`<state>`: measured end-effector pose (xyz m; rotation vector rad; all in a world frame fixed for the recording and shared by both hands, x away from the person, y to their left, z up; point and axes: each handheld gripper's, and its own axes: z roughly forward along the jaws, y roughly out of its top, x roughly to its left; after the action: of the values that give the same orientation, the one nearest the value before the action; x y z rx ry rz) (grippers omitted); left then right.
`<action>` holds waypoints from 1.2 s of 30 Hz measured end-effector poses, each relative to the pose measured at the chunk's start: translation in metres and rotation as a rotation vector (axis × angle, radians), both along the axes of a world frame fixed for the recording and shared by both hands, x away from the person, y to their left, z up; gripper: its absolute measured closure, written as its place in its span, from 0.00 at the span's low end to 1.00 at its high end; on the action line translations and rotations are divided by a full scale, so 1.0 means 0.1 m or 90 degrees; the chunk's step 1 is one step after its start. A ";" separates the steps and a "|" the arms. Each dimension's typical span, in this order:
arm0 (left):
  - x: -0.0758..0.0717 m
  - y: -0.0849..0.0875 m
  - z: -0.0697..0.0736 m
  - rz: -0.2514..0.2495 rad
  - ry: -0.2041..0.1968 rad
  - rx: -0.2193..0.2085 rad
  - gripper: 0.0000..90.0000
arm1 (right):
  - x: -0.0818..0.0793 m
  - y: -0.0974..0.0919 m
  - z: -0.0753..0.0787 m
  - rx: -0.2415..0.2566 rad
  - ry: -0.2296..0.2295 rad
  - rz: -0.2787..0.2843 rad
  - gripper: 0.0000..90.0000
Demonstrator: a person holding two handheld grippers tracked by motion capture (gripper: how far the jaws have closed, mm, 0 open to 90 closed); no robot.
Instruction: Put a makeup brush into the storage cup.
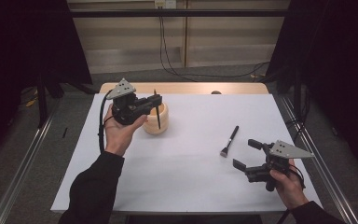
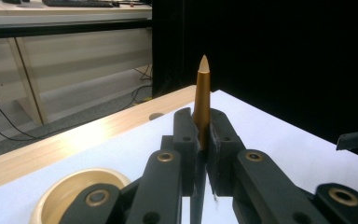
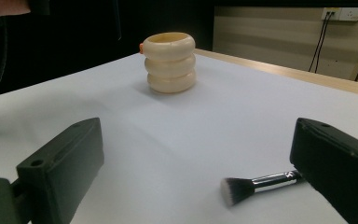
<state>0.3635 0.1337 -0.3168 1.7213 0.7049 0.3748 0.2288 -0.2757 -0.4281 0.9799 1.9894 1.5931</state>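
Note:
My left gripper (image 1: 155, 103) is raised level above the table's far left, shut on a slim brush (image 1: 157, 112) that stands upright in its jaws. In the left gripper view the brush's golden pointed handle (image 2: 202, 100) rises between the closed pads. Its lower end hangs just in front of a cream ribbed holder (image 1: 160, 122), whose round rim (image 2: 70, 186) lies below the jaws. My right gripper (image 1: 246, 154) rests low at the near right, open, with nothing between its fingers (image 3: 70, 158). A makeup brush (image 1: 230, 141) with a black handle and grey bristles (image 3: 235, 190) lies flat on the table just beyond it.
The white table top (image 1: 186, 163) has a wooden strip (image 1: 186, 87) along its far edge. Black curtains stand at both sides, and cables trail on the floor behind. The holder (image 3: 171, 63) stands far across the table from the right gripper.

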 end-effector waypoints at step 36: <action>0.66 -0.01 -0.17 0.075 -0.026 0.033 0.93 | 0.02 0.04 -0.03 -0.011 0.001 0.013 0.03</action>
<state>0.4300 0.1332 -0.3340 1.7195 0.7752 0.5127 0.2309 -0.2715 -0.4316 0.9576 2.0182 1.5836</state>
